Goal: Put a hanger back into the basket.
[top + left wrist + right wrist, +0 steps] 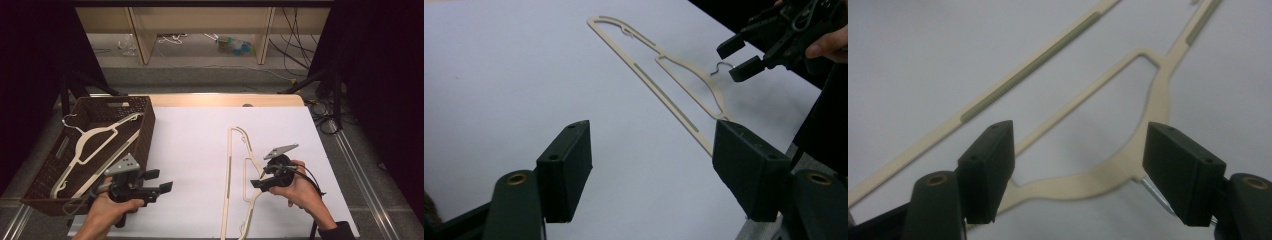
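Observation:
A cream hanger (229, 165) lies flat on the white table (190, 145), its metal hook (719, 67) toward the person's right hand. My right gripper (260, 179) hovers just over the hanger's neck (1158, 95) with jaws open, straddling the neck and hook base without touching. In the left gripper view that same right gripper (736, 59) hangs above the hook. My left gripper (161, 181) is open and holds nothing; it sits near the basket's front corner and points across bare table (574, 75) toward the hanger (664, 99). A second cream hanger (95, 135) rests in the brown basket (146, 131).
The woven basket takes up the table's left side. Behind the table stand wooden shelf legs (142, 40), with cables (300, 45) and a plastic bottle (232, 45) on the floor. Dark stands (330, 75) flank both far corners. The table's front edge is close to both hands.

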The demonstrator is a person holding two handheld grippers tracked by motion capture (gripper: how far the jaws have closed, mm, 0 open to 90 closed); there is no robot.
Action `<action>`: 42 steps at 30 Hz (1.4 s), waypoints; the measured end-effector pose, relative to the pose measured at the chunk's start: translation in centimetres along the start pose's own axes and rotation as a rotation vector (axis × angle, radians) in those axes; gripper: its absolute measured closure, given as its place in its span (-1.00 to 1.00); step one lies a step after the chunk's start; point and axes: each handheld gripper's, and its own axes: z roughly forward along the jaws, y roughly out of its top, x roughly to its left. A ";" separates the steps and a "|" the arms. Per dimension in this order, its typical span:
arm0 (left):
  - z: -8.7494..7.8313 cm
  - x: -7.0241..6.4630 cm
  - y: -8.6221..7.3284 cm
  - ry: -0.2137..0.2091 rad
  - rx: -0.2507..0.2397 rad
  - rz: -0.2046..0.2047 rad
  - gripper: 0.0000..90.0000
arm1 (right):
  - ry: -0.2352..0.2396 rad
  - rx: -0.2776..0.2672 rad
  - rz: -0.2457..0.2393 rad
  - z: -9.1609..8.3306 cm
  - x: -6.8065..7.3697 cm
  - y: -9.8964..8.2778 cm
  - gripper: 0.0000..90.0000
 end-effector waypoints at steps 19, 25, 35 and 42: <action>2.1 -1.0 -2.4 -0.009 0.070 0.045 -0.37 | -0.041 0.228 -0.076 5.4 4.0 1.7 -0.18; 2.3 -1.2 -2.6 -0.010 0.068 0.053 -0.36 | -0.067 0.272 -0.072 5.9 4.0 2.1 -0.07; 2.4 -1.4 -2.7 -0.011 0.075 0.048 -0.35 | -0.116 0.341 -0.070 6.4 4.1 2.9 0.01; 2.4 -1.4 -2.8 -0.015 0.081 0.046 -0.35 | -0.095 0.371 -0.090 6.4 3.6 3.3 0.27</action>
